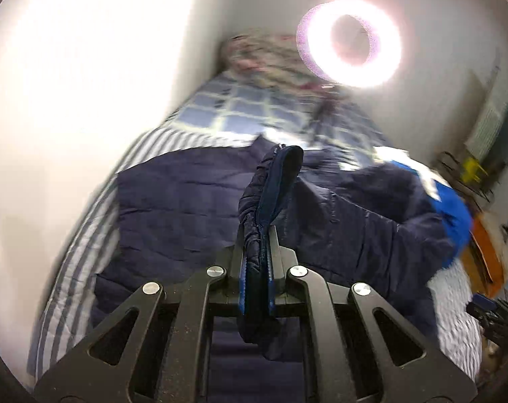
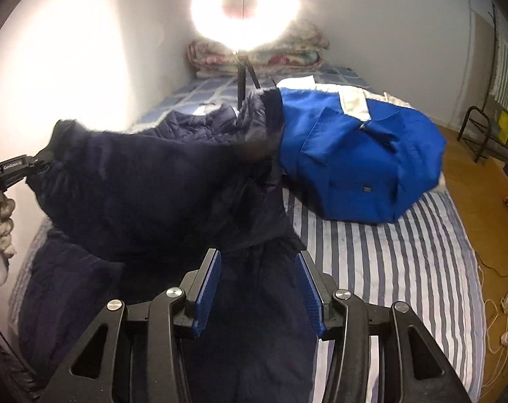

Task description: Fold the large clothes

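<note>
The left gripper (image 1: 257,262) is clamped on the navy jacket's (image 1: 173,194) gathered cuff; the right gripper (image 2: 259,285) stands apart, lower centre. The padded fabric is probably light, soft and slippery: grip seams or hems.

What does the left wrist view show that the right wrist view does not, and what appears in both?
Only the left wrist view shows the left tool up close, shut on a gathered cuff of the navy padded jacket. Only the right wrist view shows the right tool open above the jacket, the wooden floor with white cables, and a black metal chair. Both show the jacket, the blue garment, the striped bedsheet, the folded floral quilt and the ring light.
</note>
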The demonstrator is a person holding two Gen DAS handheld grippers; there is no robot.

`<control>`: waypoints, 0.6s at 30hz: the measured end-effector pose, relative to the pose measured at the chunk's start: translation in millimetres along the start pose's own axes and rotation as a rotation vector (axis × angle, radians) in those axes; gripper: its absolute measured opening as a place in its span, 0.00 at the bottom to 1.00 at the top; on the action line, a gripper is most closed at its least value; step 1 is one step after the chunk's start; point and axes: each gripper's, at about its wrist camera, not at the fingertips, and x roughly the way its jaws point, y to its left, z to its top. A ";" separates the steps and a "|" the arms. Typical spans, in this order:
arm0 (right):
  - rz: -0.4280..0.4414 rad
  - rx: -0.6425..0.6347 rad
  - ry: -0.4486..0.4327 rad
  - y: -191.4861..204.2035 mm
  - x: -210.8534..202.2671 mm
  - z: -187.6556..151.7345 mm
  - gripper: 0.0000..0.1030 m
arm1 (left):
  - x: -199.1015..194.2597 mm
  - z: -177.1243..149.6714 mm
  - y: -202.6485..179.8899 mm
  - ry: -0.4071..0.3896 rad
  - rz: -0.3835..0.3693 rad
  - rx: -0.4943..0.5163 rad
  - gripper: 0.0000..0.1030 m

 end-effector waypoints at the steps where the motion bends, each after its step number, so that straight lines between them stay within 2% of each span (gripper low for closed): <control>1: -0.006 -0.004 0.005 0.3 10.3 4.9 0.47 | 12.5 -1.1 13.4 0.015 0.015 -0.020 0.06; 4: -0.001 -0.006 0.020 -2.0 36.2 22.1 0.47 | 42.9 -6.4 42.3 0.053 0.046 -0.067 0.06; 6: 0.010 -0.016 0.023 -2.4 51.6 35.2 0.47 | 54.6 -10.5 59.3 0.067 0.041 -0.093 0.06; 8: 0.018 -0.028 0.038 -2.1 70.5 49.8 0.53 | 66.1 -12.9 69.9 0.068 0.026 -0.116 0.06; 9: 0.021 -0.023 0.043 -3.1 80.1 55.6 0.58 | 71.0 -14.0 72.0 0.074 0.013 -0.121 0.06; 14: -0.005 0.022 0.071 -10.7 122.3 71.9 0.59 | 83.7 -19.7 66.2 0.102 -0.031 -0.085 0.07; 16: 0.006 0.049 0.079 -14.3 134.2 77.7 0.57 | 86.1 -20.0 63.9 0.141 -0.028 -0.058 0.24; 17: 0.012 0.062 0.078 -16.4 138.5 81.2 0.51 | 86.8 -19.7 64.4 0.149 -0.028 -0.056 0.42; 18: 0.016 0.069 0.078 -17.3 140.7 83.9 0.47 | 88.7 -18.3 66.1 0.146 -0.039 -0.052 0.51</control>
